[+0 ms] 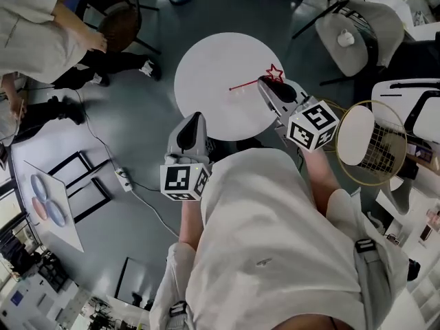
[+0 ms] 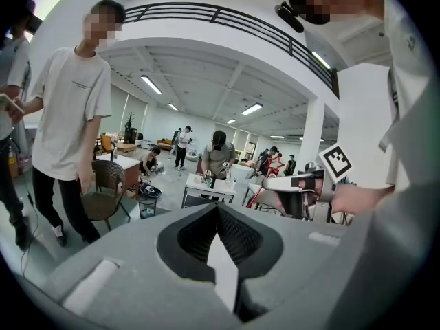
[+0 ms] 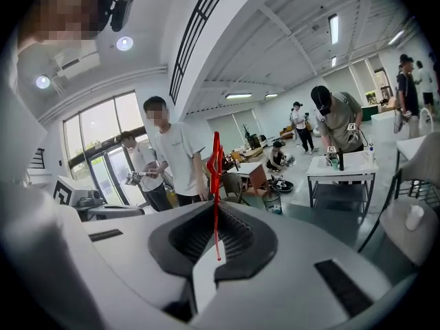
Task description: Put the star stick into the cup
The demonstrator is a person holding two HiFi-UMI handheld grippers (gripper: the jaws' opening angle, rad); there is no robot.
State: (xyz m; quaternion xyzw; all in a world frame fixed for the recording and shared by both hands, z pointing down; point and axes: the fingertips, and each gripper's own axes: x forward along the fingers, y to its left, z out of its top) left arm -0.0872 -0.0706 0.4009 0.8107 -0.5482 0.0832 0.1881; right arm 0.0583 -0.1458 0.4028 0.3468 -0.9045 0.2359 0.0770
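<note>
Wearer: a person in a white shirt (image 1: 275,239) stands at the near edge of the round white table (image 1: 206,60), a hand-held gripper in each hand.
Left hand-held gripper (image 1: 196,119): held at the table's near rim, jaws pressed together with nothing between them (image 2: 217,212).
Right hand-held gripper (image 1: 265,82): held over the table's right rim, jaws pinching the thin red shaft of the star stick (image 1: 247,84).
Star stick: gripped a little below its red outline star, lying crosswise to the jaws (image 3: 215,184). The star sits over the table's right edge and the free end reaches toward the table's centre. Whether the tip touches the tabletop cannot be told.
Cup (image 1: 346,38): small and white, resting on a grey chair (image 1: 357,19) beyond the table's right side, well apart from the stick.
Bystander (image 1: 34,26): in a white T-shirt on the table's far left, one hand on a brown wicker chair (image 1: 120,12).
Floor (image 1: 137,122): grey, with a cable trailing left of the table.
</note>
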